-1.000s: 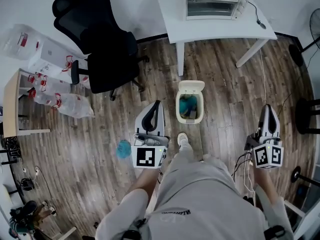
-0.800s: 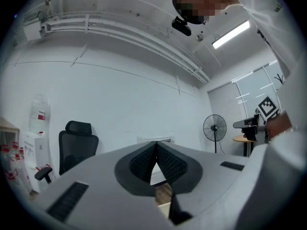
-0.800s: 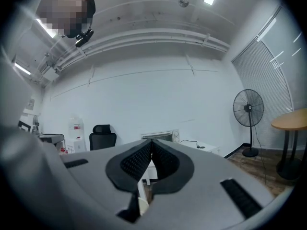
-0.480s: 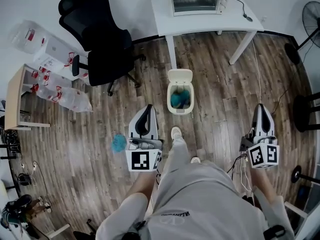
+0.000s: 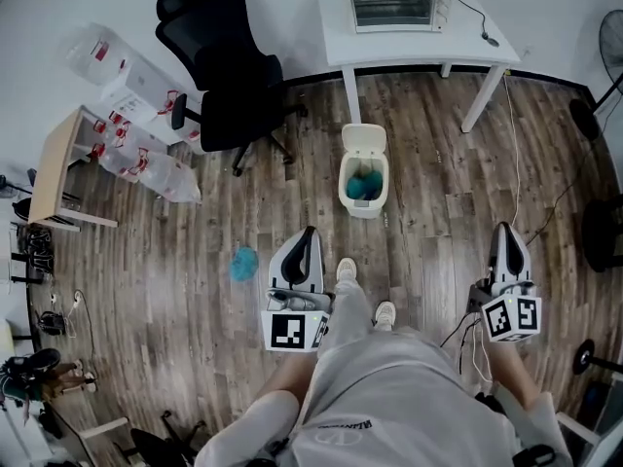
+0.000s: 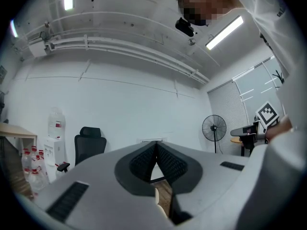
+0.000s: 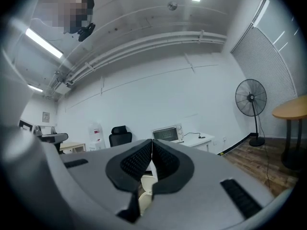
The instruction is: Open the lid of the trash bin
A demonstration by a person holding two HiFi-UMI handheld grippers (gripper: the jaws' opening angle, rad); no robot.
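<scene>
The cream trash bin (image 5: 351, 195) stands on the wood floor in front of me, its lid (image 5: 365, 139) tipped up and back. Blue-green rubbish shows inside. My left gripper (image 5: 310, 232) hangs short of the bin and to its left, not touching it. My right gripper (image 5: 505, 228) is far to the bin's right. In the left gripper view the left gripper (image 6: 156, 143) has its jaws together with nothing between them. The right gripper (image 7: 152, 142) looks the same in its own view, with a cream shape low behind its jaws.
A black office chair (image 5: 229, 76) stands at the back left. A white table (image 5: 419, 42) with a toaster oven (image 5: 399, 8) is just behind the bin. A blue crumpled thing (image 5: 243, 261) lies left of my left gripper. Bottle packs (image 5: 146, 168) and a fan (image 7: 251, 98) flank the room.
The person has shifted back and both shoes now show. The bin sits a little farther from the grippers. Its lid is up in every frame, and both grippers stay shut.
</scene>
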